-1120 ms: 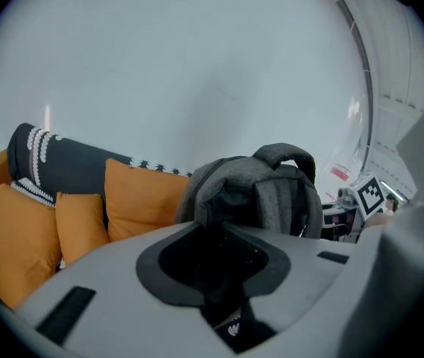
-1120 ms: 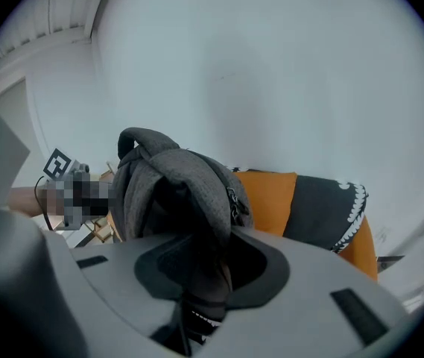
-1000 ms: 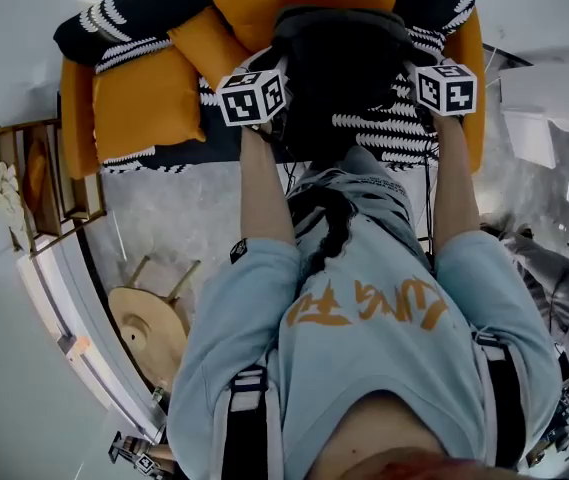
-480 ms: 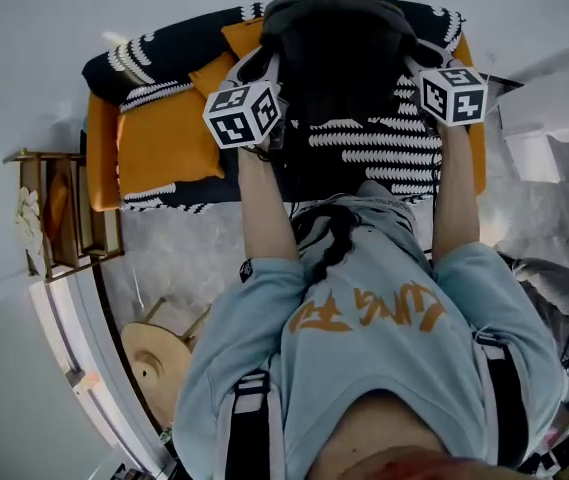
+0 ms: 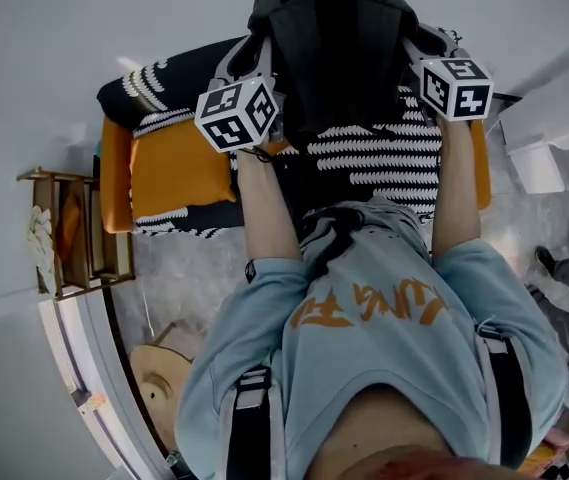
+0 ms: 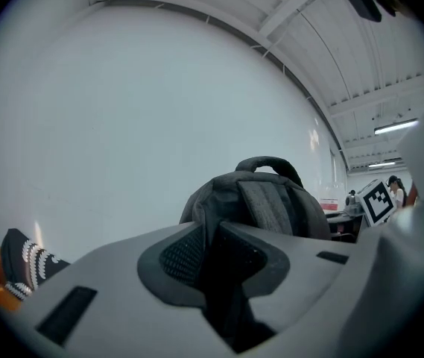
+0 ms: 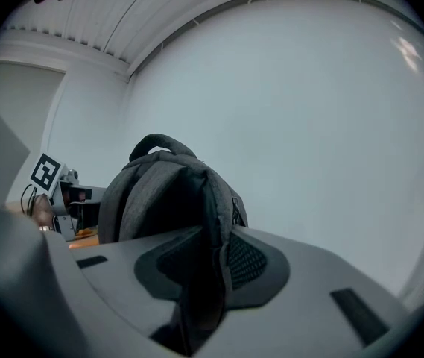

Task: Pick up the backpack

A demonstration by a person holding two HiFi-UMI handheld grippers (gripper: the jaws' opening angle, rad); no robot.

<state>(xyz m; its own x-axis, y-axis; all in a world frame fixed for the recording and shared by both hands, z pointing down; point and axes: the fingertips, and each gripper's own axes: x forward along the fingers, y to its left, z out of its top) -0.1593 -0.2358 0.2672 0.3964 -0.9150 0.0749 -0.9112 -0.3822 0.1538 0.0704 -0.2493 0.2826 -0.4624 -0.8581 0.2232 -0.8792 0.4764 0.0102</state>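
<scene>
**A:** Where is the backpack?

**B:** The grey backpack [image 5: 332, 53] hangs upright between the two grippers, with its top handle [image 6: 268, 160] uppermost. In both gripper views it shows against the white wall [image 6: 122, 125]. From the head view it sits over the far edge of the sofa [image 5: 394, 150], the one with the black-and-white patterned cover.

**A:** And the jaws?

**B:** The left gripper [image 6: 213, 256] has its jaws clamped on a fold of dark fabric at the backpack's left side, and the ribbed pads press on it from both sides. The right gripper [image 7: 206, 274] grips the right side the same way, with a dark fold pinched between its pads. Whether either fold is a strap or the bag's edge I cannot tell.

**A:** How are the arms?

**B:** Both forearms reach straight out from the person's light blue shirt [image 5: 374, 338], one on each side of the bag.

**A:** Anything else nearby?

**B:** An orange cushion [image 5: 179, 168] lies on the sofa's left end. A wooden rack [image 5: 74, 233] stands beside that end, against the wall.
</scene>
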